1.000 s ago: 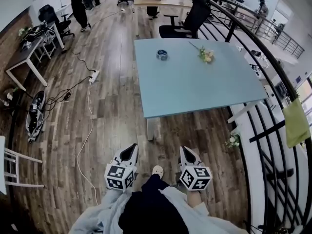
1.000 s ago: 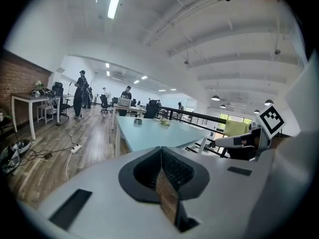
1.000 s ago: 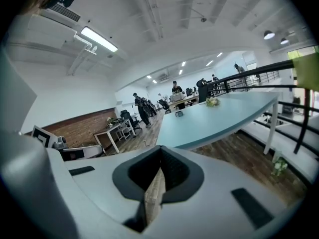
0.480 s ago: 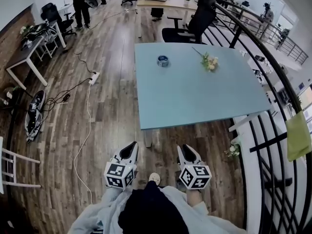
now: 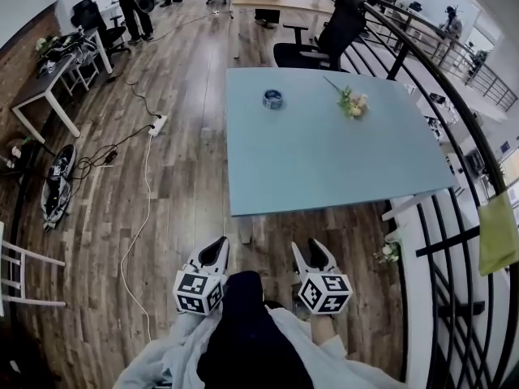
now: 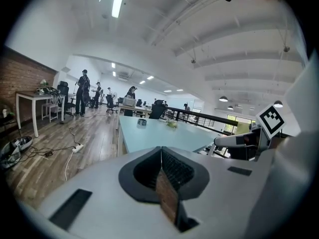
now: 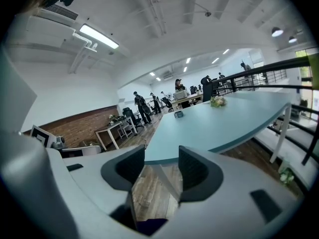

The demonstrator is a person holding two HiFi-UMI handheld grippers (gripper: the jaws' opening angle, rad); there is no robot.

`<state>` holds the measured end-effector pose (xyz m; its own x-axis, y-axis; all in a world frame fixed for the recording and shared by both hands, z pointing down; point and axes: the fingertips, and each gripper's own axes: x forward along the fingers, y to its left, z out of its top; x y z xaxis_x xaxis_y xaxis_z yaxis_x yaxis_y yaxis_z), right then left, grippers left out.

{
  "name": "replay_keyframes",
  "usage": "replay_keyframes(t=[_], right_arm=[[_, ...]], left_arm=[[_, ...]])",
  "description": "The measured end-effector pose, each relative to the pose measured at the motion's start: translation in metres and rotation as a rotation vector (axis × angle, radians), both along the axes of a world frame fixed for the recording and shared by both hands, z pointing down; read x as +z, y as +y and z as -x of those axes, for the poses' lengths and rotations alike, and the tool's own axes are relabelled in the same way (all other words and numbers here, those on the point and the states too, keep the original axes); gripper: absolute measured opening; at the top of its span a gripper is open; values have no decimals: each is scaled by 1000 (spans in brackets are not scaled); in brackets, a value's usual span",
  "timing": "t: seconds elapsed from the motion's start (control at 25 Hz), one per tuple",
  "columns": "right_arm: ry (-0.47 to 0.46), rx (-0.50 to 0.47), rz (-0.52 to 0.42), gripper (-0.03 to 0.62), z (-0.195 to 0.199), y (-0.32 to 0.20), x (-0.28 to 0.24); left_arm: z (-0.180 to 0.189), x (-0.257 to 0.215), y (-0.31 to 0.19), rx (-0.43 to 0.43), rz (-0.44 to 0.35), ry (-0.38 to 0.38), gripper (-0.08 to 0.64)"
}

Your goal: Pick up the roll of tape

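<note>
The roll of tape (image 5: 272, 99) is a small blue-grey ring lying flat near the far left of the light blue table (image 5: 324, 160); it also shows as the tape (image 6: 142, 122) and the tape (image 7: 178, 114) far off in both gripper views. My left gripper (image 5: 217, 250) is held low in front of my body, well short of the table, its jaws shut with nothing in them. My right gripper (image 5: 308, 254) is beside it, jaws opening and wide apart, nothing between them. Both point toward the table's near edge.
A small bunch of flowers (image 5: 352, 102) lies on the table's far right. A black railing (image 5: 454, 217) runs along the right. An office chair (image 5: 324, 39) stands behind the table. A white cable and power strip (image 5: 156, 126) lie on the wood floor at left. People stand far off.
I have moved closer to the table with both grippers. The right gripper's jaws have spread apart; the left gripper's remain together.
</note>
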<state>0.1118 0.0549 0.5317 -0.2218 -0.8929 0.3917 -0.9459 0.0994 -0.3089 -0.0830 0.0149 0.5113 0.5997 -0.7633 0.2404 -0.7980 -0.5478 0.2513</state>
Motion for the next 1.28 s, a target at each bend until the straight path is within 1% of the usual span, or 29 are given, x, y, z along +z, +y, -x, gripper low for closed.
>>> replay_keyframes(t=[0.16, 0.36, 0.6, 0.84, 1.0, 1.28], right_arm=[[-9, 3, 13, 209, -3, 5, 4], [-16, 21, 27, 199, -14, 7, 11], [-22, 46, 52, 199, -34, -9, 19], [-33, 40, 49, 201, -52, -57, 17], [-33, 13, 42, 201, -64, -102, 9], [-37, -16, 35, 200, -82, -179, 1]], left_arm=[[-1, 4, 3, -2, 10, -10, 17], [-15, 7, -3, 22, 12, -15, 17], [-35, 11, -27, 44, 25, -29, 17], [-52, 10, -77, 33, 28, -40, 17], [-66, 2, -118, 19, 17, -38, 17], [-82, -1, -183, 0, 23, -51, 17]])
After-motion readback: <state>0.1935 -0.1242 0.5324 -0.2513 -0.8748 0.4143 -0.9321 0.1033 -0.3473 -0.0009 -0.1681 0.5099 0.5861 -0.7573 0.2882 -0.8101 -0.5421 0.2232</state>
